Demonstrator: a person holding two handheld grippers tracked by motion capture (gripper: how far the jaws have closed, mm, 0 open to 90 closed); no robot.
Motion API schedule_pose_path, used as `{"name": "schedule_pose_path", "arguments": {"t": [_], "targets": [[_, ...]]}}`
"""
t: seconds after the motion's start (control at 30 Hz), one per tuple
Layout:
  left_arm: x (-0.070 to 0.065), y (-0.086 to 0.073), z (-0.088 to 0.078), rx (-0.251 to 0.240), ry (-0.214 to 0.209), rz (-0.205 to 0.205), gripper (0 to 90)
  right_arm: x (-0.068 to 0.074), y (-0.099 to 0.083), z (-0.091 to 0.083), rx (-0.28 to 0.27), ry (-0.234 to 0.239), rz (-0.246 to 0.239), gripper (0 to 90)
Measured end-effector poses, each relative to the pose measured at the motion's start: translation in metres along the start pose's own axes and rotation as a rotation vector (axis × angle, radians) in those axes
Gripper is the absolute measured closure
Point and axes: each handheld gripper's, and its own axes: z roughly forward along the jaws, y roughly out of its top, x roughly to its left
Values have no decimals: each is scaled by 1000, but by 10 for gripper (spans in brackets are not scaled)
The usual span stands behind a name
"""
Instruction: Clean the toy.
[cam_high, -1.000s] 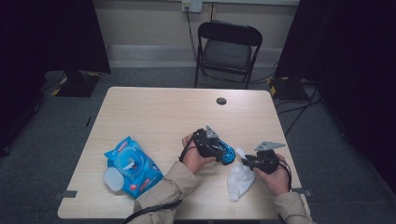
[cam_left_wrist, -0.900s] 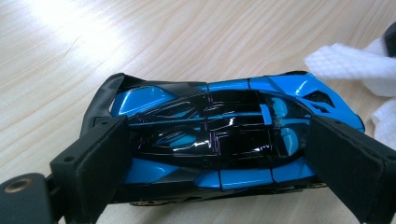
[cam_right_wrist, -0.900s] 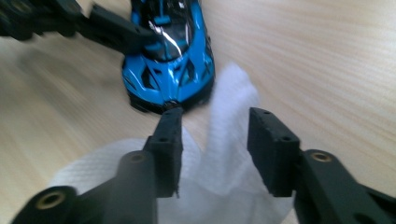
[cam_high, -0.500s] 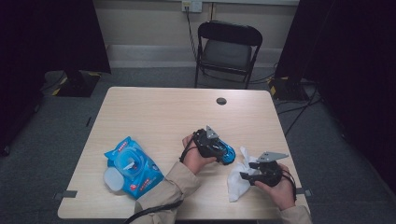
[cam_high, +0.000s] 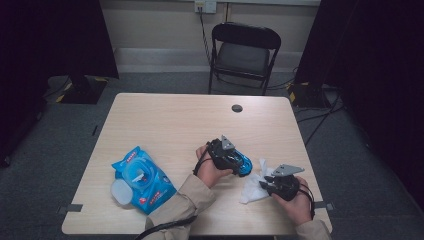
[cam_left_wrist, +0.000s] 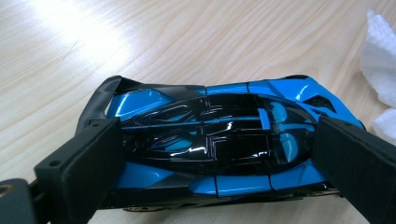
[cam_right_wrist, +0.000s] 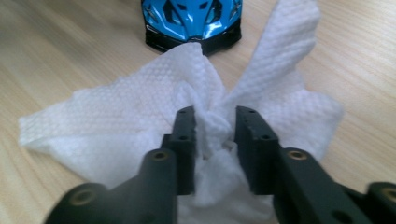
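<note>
Right gripper (cam_right_wrist: 212, 128) now drawn nearer, pinching white wipe (cam_right_wrist: 140, 121), left gripper (cam_left_wrist: 210, 158) clamped across blue toy car (cam_left_wrist: 215, 140)

A recording room or lab: a lone desk (cam_high: 165, 120) on grey carpet (cam_high: 60, 150), black curtains (cam_high: 55, 35) on both sides, a folding chair (cam_high: 243, 50), floor cables (cam_high: 320, 125).

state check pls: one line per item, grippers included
toy car: on its wheels on the table, clamped between the left gripper's jaws
white wipe: crumpled, bunched between the right gripper's jaws
wipes pack: flat on the table, lid flipped open
left gripper: shut on toy car
right gripper: shut on white wipe
folding chair: unfolded, empty
</note>
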Motion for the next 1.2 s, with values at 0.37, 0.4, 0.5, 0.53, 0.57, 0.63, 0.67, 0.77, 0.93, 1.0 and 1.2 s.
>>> {"name": "schedule_pose_path", "arguments": {"t": [0.37, 0.4, 0.5, 0.53, 0.57, 0.63, 0.67, 0.77, 0.93, 1.0, 1.2], "targets": [[-1, 0, 1, -5, 3, -3, 10, -22, 18, 6, -23, -25, 107, 864], [-1, 0, 1, -5, 3, -4, 9, -26, 21, 7, -28, -28, 116, 864], [-2, 0, 2, -7, 6, -3, 0, -37, 30, 14, -42, -51, 147, 864], [-3, 0, 2, -4, 9, -3, 0, -39, 33, 17, -43, -55, 156, 864], [-3, 0, 2, -6, 7, -7, 0, -41, 35, 21, -47, -50, 160, 864], [-3, 1, 2, -2, 7, -5, 0, -41, 38, 29, -49, -46, 173, 864], [-3, 0, 2, -1, 6, -4, 0, -40, 40, 33, -51, -46, 175, 864], [-4, 0, 2, -7, 5, -5, 0, -34, 43, 43, -53, -25, 174, 864], [-3, -1, 2, -11, 6, -3, 0, -24, 44, 50, -58, -14, 154, 864], [-4, -1, 2, -18, 5, -8, 0, -25, 41, 49, -68, -2, 167, 865], [-4, -1, 2, -19, 8, -10, 0, -23, 35, 45, -84, 16, 165, 865]]}}
